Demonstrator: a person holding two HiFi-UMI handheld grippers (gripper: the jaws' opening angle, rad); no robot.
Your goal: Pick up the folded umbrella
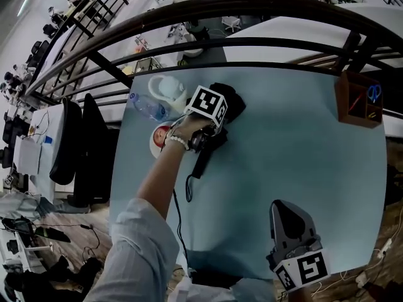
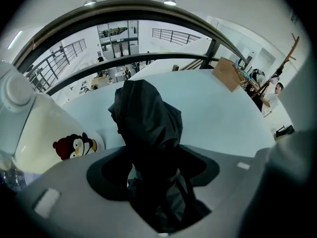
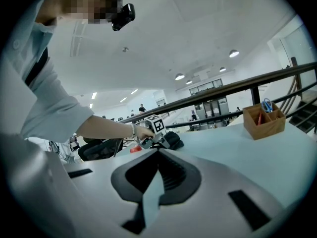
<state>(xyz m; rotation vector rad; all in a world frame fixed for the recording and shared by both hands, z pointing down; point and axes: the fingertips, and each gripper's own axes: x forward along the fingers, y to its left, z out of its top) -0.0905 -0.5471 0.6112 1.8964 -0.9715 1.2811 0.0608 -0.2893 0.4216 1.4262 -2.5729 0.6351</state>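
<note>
Two grippers are seen over a pale blue table (image 1: 302, 156). The black folded umbrella (image 1: 232, 99) is laid on the tabletop toward 11 o'clock from the table's middle in the head view. The left gripper (image 2: 153, 165) is pointed steeply down over it, with its jaws spread wide and the bunched fabric between them; a firm squeeze by the pads is not shown. A clear plastic bottle (image 1: 148, 109) is found at 9 o'clock of the umbrella, and a white container printed with a penguin (image 2: 74, 145) just beside it at 8 o'clock. A brown wooden box holding blue scissors (image 1: 359, 99) is set at 2 o'clock. The right gripper (image 3: 157, 172) is held at 5 o'clock, well apart, its jaws drawn together at the tips with nothing between them.
</note>
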